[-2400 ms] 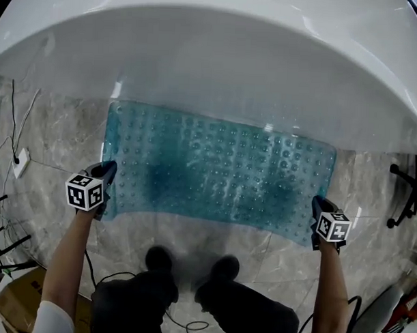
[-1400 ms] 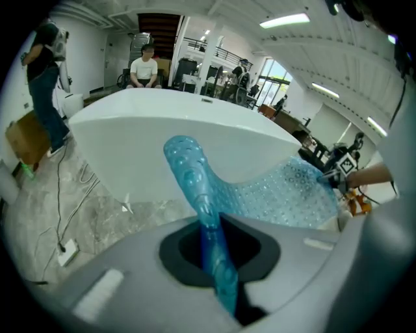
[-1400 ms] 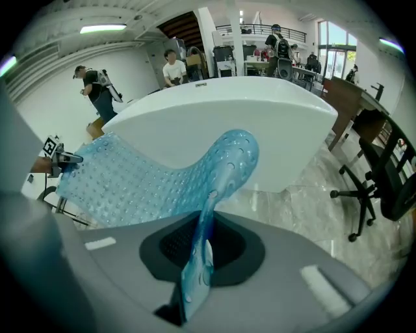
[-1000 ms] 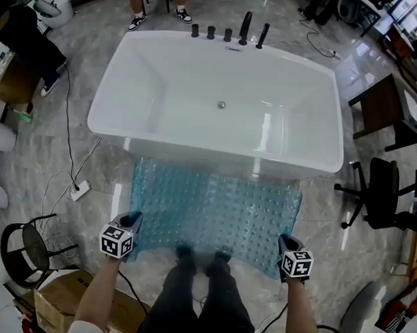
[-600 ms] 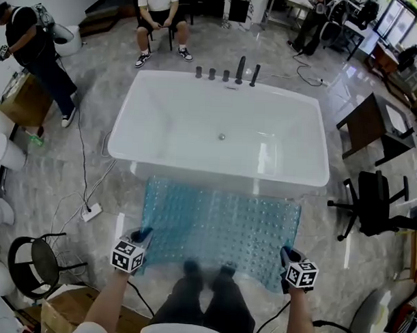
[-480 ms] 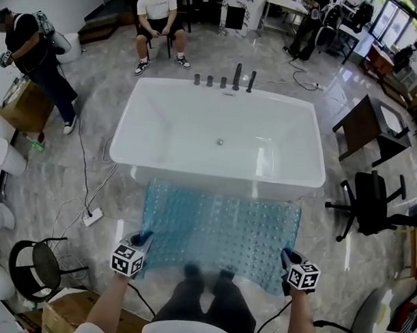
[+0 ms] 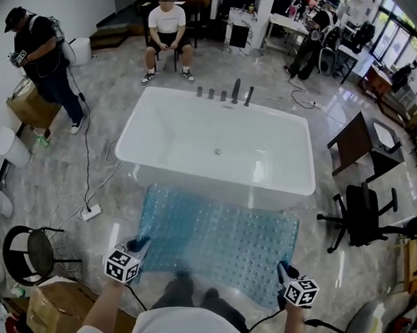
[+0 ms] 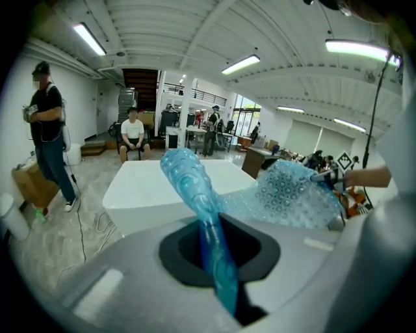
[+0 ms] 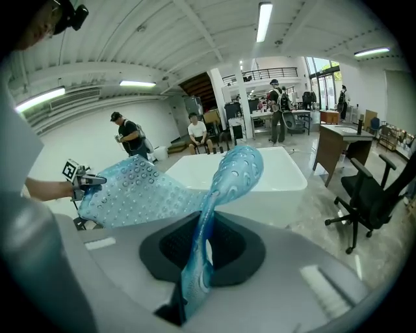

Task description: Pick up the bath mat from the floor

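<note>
- Now the bath mat (image 7: 216, 241) spans the lower centre of the frame, apparently lifted clear of the floor (image 7: 92, 172), just below the bathtub (image 7: 194, 182).
- One near corner is pinched in the left claw (image 7: 139, 247) and the other in the right claw (image 7: 282, 271), likely to keep it spread.

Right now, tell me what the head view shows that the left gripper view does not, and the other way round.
Head view only: the left gripper seen from outside, the taps on the bathtub, the office chair. Left gripper view only: its jaws shut on the bath mat corner, plus ceiling lights. Both: the bathtub, the bath mat, the right gripper, the seated person and the standing person.
</note>
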